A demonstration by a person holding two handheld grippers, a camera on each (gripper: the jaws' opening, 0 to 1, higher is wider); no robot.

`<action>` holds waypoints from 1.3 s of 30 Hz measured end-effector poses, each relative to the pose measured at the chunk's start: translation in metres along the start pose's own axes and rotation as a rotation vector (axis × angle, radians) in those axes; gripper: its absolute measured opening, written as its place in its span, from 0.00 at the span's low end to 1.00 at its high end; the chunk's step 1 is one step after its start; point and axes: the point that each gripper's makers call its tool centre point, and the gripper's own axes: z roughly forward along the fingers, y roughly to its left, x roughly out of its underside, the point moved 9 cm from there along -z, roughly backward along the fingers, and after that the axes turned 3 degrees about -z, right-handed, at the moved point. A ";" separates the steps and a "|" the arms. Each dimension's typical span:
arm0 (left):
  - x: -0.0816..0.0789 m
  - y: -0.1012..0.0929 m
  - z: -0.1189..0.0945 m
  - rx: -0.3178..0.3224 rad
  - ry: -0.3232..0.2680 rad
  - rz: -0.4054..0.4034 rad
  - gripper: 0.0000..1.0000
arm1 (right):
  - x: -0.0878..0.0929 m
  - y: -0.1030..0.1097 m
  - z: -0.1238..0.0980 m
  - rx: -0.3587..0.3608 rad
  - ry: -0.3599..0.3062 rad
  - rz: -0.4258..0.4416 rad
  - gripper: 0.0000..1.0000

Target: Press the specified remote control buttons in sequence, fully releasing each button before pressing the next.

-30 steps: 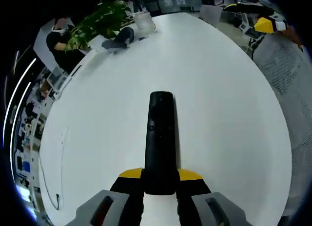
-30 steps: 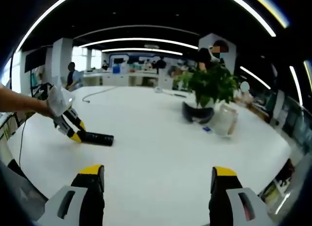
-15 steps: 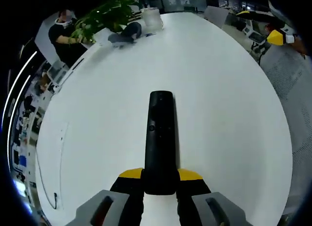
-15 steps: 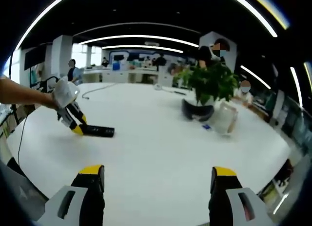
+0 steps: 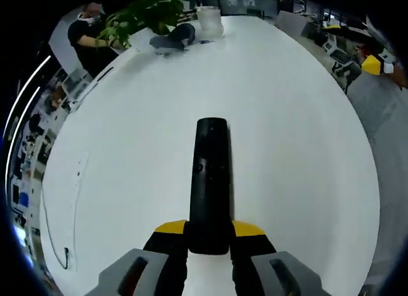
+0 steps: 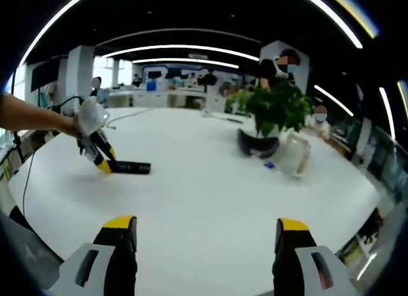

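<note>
Left tool [image 5: 209, 235] clamped on the near end of the black remote control [image 5: 210, 181], lying flat on the white table [image 5: 299, 130]. Farther along, potted plant [image 6: 274, 114] and clear jar [image 6: 292, 156] at the table's far edge. Right tool [image 6: 207, 245] spread wide, holding nothing, above bare table.

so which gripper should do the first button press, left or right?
Right, probably. The left gripper is shut on the remote, steadying it on the white table. The right gripper is open and empty, though well away from the remote, so it must travel across first.
</note>
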 end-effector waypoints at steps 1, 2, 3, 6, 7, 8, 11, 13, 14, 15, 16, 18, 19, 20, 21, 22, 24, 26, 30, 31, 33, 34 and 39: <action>0.002 -0.002 -0.002 0.005 -0.006 0.007 0.24 | 0.000 0.000 0.000 0.000 -0.001 0.000 0.89; 0.002 -0.003 -0.002 0.005 -0.009 0.009 0.24 | 0.000 0.000 0.000 0.001 -0.001 0.001 0.89; 0.003 -0.003 -0.003 -0.009 -0.022 0.011 0.25 | -0.001 0.000 0.000 0.001 -0.003 0.004 0.89; 0.004 -0.001 -0.004 -0.046 -0.034 -0.004 0.31 | -0.001 0.000 -0.001 0.002 -0.011 0.007 0.89; 0.004 -0.001 -0.004 -0.055 -0.037 -0.011 0.33 | -0.001 0.000 -0.001 0.001 -0.011 0.007 0.89; 0.005 -0.001 -0.005 -0.070 -0.043 -0.027 0.34 | -0.001 0.000 -0.001 0.001 -0.012 0.008 0.89; 0.009 -0.002 -0.006 -0.111 -0.061 -0.154 0.37 | -0.002 0.000 -0.002 0.001 -0.019 0.009 0.89; 0.013 -0.003 -0.007 -0.144 -0.100 -0.217 0.39 | -0.003 -0.001 -0.002 0.003 -0.024 0.012 0.89; 0.015 -0.003 -0.007 -0.173 -0.140 -0.245 0.43 | -0.003 -0.002 -0.002 0.004 -0.027 0.014 0.89; 0.017 -0.005 -0.007 -0.178 -0.161 -0.269 0.51 | -0.003 -0.002 -0.002 0.003 -0.029 0.015 0.89; 0.020 -0.005 -0.007 -0.194 -0.175 -0.300 0.55 | -0.004 -0.002 -0.003 0.002 -0.031 0.016 0.89; 0.025 -0.008 -0.007 -0.221 -0.180 -0.372 0.60 | -0.004 -0.002 -0.003 -0.002 -0.039 0.015 0.89; 0.028 -0.010 -0.009 -0.242 -0.191 -0.392 0.61 | -0.004 -0.002 -0.003 -0.002 -0.041 0.015 0.89; 0.028 -0.012 -0.010 -0.255 -0.210 -0.401 0.62 | -0.004 -0.003 -0.004 -0.001 -0.044 0.016 0.89; 0.029 -0.016 -0.013 -0.271 -0.249 -0.414 0.62 | -0.004 -0.003 -0.004 0.000 -0.046 0.018 0.89; 0.029 -0.019 -0.016 -0.281 -0.277 -0.429 0.63 | -0.004 -0.003 -0.004 0.000 -0.048 0.020 0.90; 0.030 -0.028 -0.018 -0.261 -0.330 -0.491 0.69 | -0.004 -0.004 -0.005 -0.001 -0.055 0.023 0.90; 0.030 -0.036 -0.022 -0.251 -0.357 -0.521 0.71 | -0.004 -0.004 -0.005 -0.003 -0.058 0.023 0.89; 0.033 -0.053 -0.026 -0.235 -0.432 -0.580 0.81 | -0.005 -0.003 -0.007 -0.011 -0.071 0.026 0.89; 0.035 -0.057 -0.027 -0.228 -0.444 -0.593 0.85 | -0.005 -0.003 -0.007 -0.012 -0.072 0.027 0.90; 0.040 -0.065 -0.029 -0.230 -0.456 -0.602 0.87 | -0.005 -0.003 -0.007 -0.015 -0.077 0.027 0.90; 0.043 -0.069 -0.031 -0.227 -0.462 -0.609 0.87 | -0.005 -0.002 -0.007 -0.018 -0.078 0.027 0.90; 0.048 -0.085 -0.047 -0.288 -0.575 -0.646 0.94 | -0.007 -0.002 -0.008 -0.014 -0.094 0.028 0.92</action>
